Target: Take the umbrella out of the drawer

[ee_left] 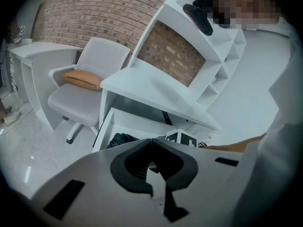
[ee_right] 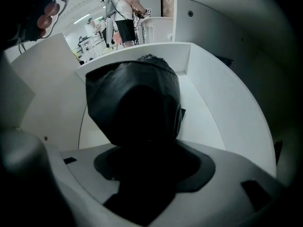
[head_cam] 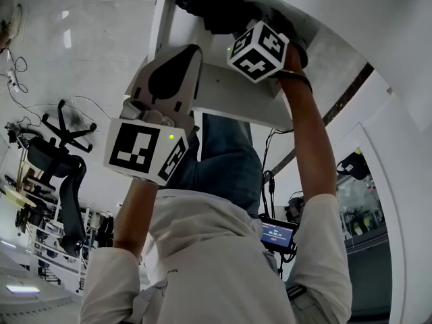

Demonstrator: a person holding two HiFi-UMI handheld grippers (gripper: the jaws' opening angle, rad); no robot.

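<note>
The umbrella (ee_right: 135,103) lies in the open drawer (ee_right: 222,108), at centre frame; the right gripper (ee_right: 142,155) seems to pinch its near end, though shadow hides the fingers; lift it straight, clear of the drawer wall; the left gripper (ee_left: 151,143) at lower centre has fingers pressed together, empty.

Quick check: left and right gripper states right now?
Left gripper: closed, empty.
Right gripper: closed on the black umbrella in the drawer.
</note>
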